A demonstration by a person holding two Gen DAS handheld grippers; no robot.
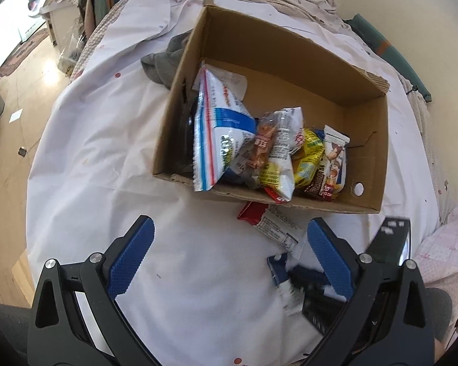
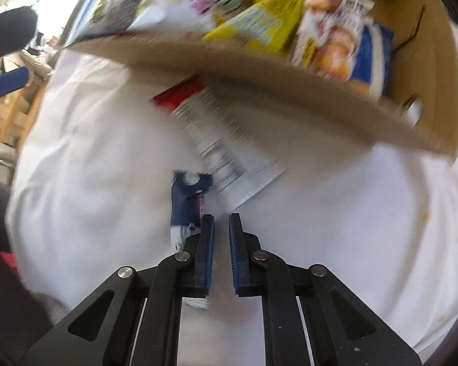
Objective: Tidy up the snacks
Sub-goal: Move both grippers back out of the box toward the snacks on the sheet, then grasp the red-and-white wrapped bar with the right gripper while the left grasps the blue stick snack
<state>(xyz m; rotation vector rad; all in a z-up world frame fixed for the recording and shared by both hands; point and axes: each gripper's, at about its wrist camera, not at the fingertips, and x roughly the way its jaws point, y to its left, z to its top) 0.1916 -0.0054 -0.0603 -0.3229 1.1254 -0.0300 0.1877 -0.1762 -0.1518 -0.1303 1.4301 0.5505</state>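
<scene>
I judge the sorting mostly done. The open brown cardboard box (image 1: 290, 70) sits on the white sheet (image 1: 107, 140) covering the bed, and its near end already holds a row of packets standing on edge: a large white-and-blue snack bag (image 1: 219, 128) at the left, a white-and-yellow crinkled packet (image 1: 279, 158) in the middle, a yellow pouch (image 1: 310, 155) and a white-and-brown wrapped bar (image 1: 334, 158) at the right. The far half of the box is bare cardboard, so there is room.

Two items are left outside, as far as I can see. A long white wrapper with a red end (image 1: 273, 224) lies on the sheet just in front of the box's near wall, and a small dark blue-and-white packet (image 1: 282, 270) lies nearer to me, just beside it.

My left gripper (image 1: 229, 259) hangs over the sheet with its blue pads spread wide and nothing between them. My right gripper (image 2: 221, 245) points down near the blue packet; its jaws stand almost together with only a narrow gap, and I see nothing clamped there, the packet lying just left of its left finger. That view is motion-blurred, so I cannot be sure about contact.

What remains, I reckon, is lifting those two pieces into the box.
</scene>
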